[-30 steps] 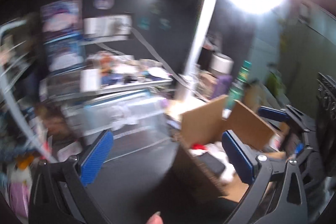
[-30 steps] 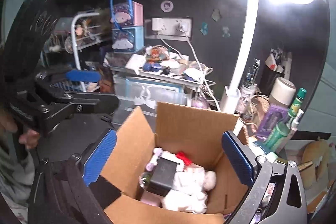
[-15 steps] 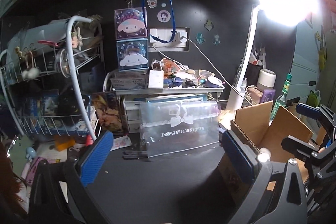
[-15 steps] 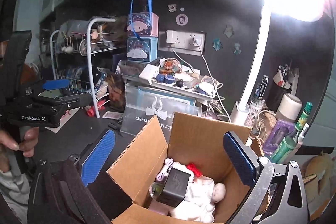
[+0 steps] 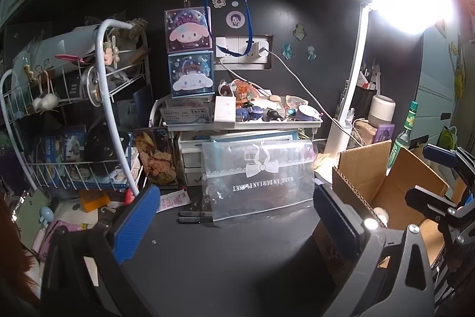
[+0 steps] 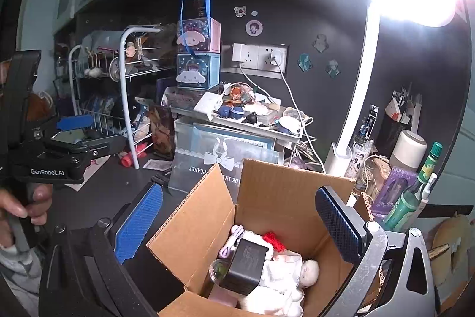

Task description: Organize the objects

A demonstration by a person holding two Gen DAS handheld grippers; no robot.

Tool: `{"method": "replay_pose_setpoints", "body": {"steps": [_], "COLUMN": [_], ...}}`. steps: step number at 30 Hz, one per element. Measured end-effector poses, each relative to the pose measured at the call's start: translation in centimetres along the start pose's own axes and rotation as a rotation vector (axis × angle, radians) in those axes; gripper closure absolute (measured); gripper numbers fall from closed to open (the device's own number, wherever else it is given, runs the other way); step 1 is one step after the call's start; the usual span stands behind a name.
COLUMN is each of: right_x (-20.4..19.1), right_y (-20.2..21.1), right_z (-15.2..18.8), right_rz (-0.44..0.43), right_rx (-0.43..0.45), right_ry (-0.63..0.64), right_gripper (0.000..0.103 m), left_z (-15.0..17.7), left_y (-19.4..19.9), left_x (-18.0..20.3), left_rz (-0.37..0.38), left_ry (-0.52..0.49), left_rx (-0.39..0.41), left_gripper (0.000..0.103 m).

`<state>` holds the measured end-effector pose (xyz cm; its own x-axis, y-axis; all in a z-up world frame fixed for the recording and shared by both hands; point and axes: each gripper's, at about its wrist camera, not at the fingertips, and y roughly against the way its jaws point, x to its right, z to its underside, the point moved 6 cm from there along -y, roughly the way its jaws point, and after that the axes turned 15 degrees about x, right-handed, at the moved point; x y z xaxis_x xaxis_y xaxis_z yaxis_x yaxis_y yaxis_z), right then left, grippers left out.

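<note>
An open cardboard box (image 6: 276,192) stands on the dark desk; inside lie a black power adapter (image 6: 246,265), a white plush toy (image 6: 294,275), something red and a pink cable. My right gripper (image 6: 237,216) hovers open above the box, holding nothing. My left gripper (image 5: 234,216) is open and empty over the bare dark desk, facing a clear plastic bag with a white bow (image 5: 258,177). Two black pens (image 5: 194,216) lie in front of that bag. The same box (image 5: 386,183) shows at the right of the left wrist view.
A white wire rack (image 5: 74,121) full of small items stands left. A cluttered white shelf (image 5: 243,121) carries two cartoon boxes (image 5: 190,52). A white desk lamp (image 6: 353,121) shines at right, beside bottles (image 6: 412,198) and a pen holder. A hand (image 6: 23,207) holds the left gripper's handle.
The left gripper has swung left, from facing the box to facing the clear bag and shelf. The right gripper has stayed over the box, tilting slightly.
</note>
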<state>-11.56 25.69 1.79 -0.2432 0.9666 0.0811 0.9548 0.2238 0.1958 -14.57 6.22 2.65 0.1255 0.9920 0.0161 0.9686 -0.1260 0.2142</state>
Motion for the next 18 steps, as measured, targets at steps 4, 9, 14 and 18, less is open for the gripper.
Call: {"method": "replay_pose_setpoints", "body": {"steps": [4, 9, 14, 18], "right_x": [0.32, 0.65, 0.87, 0.99], "right_y": [0.05, 0.16, 0.11, 0.04], "right_z": [0.04, 0.06, 0.19, 0.17], "right_rz": [0.005, 0.011, 0.020, 0.027], "right_rx": [-0.001, 0.001, -0.007, -0.007], "right_ry": [-0.012, -0.021, -0.026, -0.024], "right_gripper": [0.000, 0.000, 0.000, 0.000], "left_z": [0.06, 0.05, 0.08, 0.08], "left_y": [-0.20, -0.24, -0.30, -0.29], "left_x": [-0.01, 0.01, -0.02, 0.01], "left_rz": [0.005, 0.005, 0.006, 0.006], "left_ry": [0.004, 0.003, 0.004, 0.004], "left_rx": [-0.003, -0.003, -0.004, -0.005], "left_gripper": [0.001, 0.001, 0.001, 0.000]}}
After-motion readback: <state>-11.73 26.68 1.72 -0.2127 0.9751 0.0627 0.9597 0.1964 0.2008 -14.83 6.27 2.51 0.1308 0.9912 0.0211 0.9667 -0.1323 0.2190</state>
